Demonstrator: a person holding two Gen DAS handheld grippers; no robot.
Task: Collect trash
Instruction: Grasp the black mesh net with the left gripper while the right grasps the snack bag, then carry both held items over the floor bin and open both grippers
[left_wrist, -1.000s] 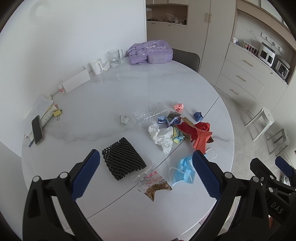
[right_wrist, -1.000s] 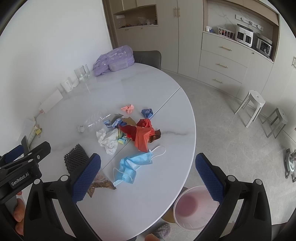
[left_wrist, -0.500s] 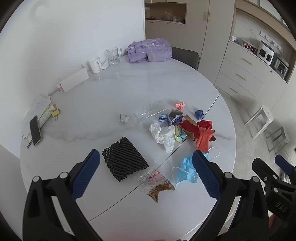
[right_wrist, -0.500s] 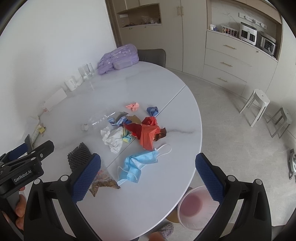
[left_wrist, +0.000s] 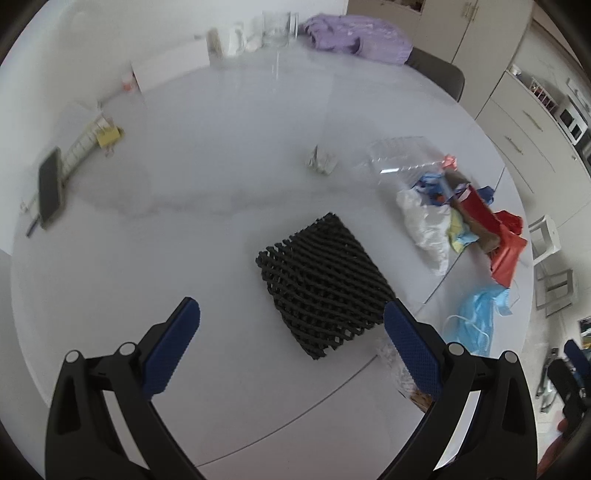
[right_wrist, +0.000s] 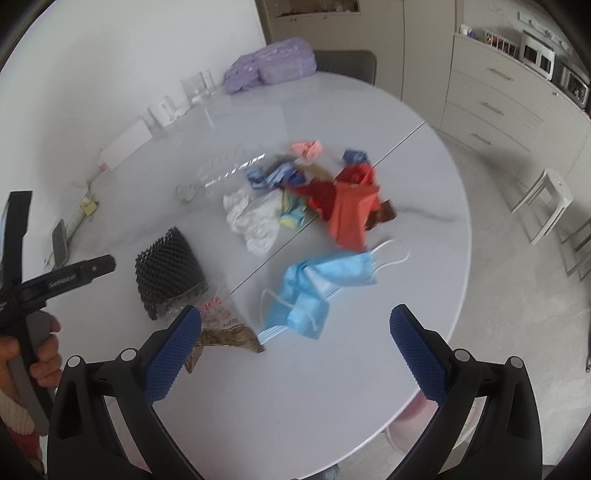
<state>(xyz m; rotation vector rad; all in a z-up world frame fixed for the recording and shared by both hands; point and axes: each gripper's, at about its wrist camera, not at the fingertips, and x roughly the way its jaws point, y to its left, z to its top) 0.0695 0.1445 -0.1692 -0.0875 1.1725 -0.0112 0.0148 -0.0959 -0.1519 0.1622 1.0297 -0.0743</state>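
Trash lies on a round white table (left_wrist: 221, 177). A black foam net (left_wrist: 323, 280) sits just ahead of my open, empty left gripper (left_wrist: 291, 336). My open, empty right gripper (right_wrist: 295, 339) hovers over a blue face mask (right_wrist: 317, 288), with a snack wrapper (right_wrist: 218, 325) by its left finger. Farther off lie a white crumpled bag (right_wrist: 255, 218), red and orange paper (right_wrist: 347, 210), a clear plastic tray (right_wrist: 221, 173), a pink scrap (right_wrist: 306, 147) and a blue scrap (right_wrist: 354, 157). The left gripper also shows in the right wrist view (right_wrist: 74, 277).
A phone (left_wrist: 50, 192), notes, a white box, cups, glasses (right_wrist: 197, 86) and a purple backpack (right_wrist: 273, 66) line the table's far side. A chair stands behind it. Cabinets and stools (right_wrist: 546, 199) are to the right. A pink bin's rim (right_wrist: 417, 413) peeks below the table edge.
Both grippers have moved forward and down toward the table. The foam net and the mask now sit closer to the fingers. The pink bin is now mostly hidden.
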